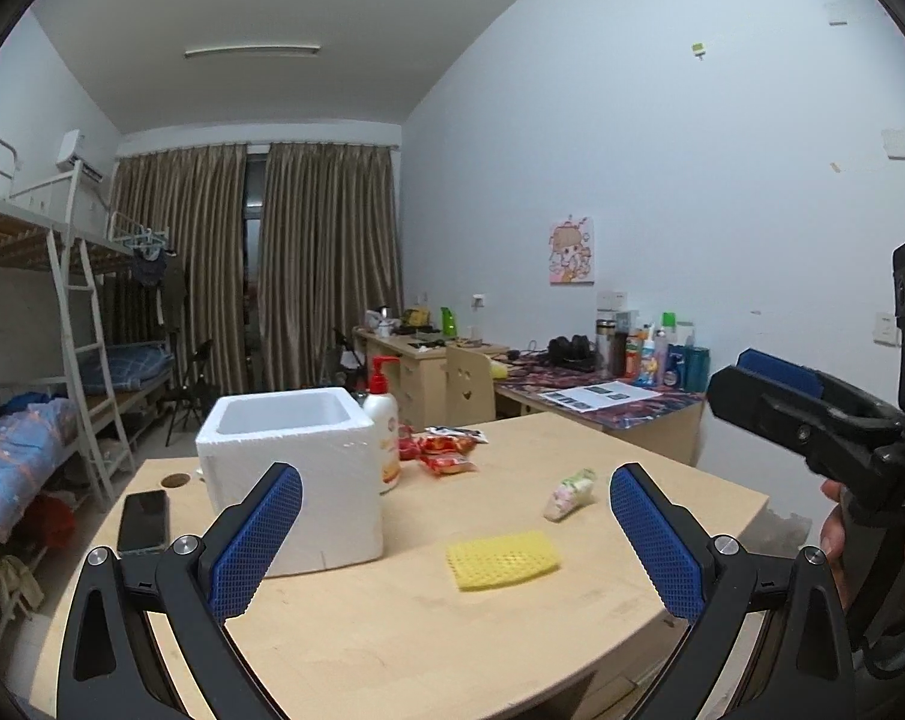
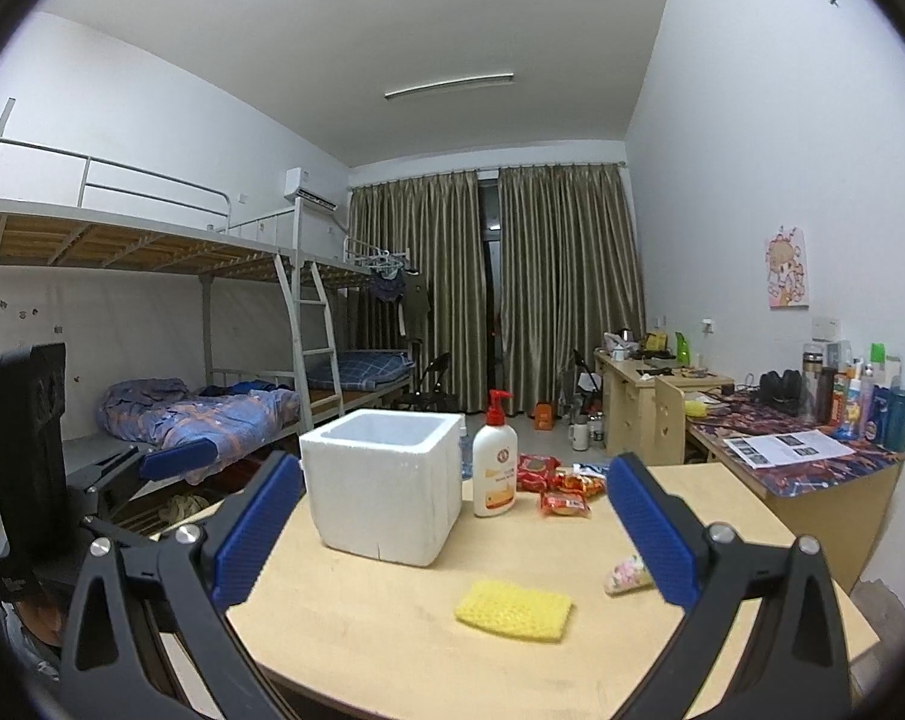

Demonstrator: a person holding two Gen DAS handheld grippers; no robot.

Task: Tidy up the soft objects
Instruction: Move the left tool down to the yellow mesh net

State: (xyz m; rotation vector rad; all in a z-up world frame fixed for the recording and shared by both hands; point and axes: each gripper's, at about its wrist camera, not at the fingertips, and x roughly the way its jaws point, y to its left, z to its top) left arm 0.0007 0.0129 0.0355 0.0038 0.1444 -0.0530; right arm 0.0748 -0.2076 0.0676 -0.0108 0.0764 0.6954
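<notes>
A yellow sponge (image 1: 503, 559) (image 2: 514, 609) lies flat on the wooden table (image 1: 452, 648) (image 2: 428, 654). A small pastel soft toy (image 1: 568, 494) (image 2: 625, 573) lies to its right, partly behind my right finger in the right wrist view. An open white foam box (image 1: 296, 468) (image 2: 386, 480) stands upright at the left. My left gripper (image 1: 455, 540) hovers open above the table's near side, with nothing between its fingers. My right gripper (image 2: 455, 531) is open and empty too. In the left wrist view it hangs at the right edge (image 1: 812, 408), held by a hand.
A lotion pump bottle (image 1: 383, 426) (image 2: 494, 462) stands beside the box. Red snack packets (image 1: 446, 453) (image 2: 563, 489) lie behind it. A black phone (image 1: 144, 519) rests at the table's left edge. Bunk beds (image 2: 182, 312) stand left, cluttered desks (image 2: 782, 438) right.
</notes>
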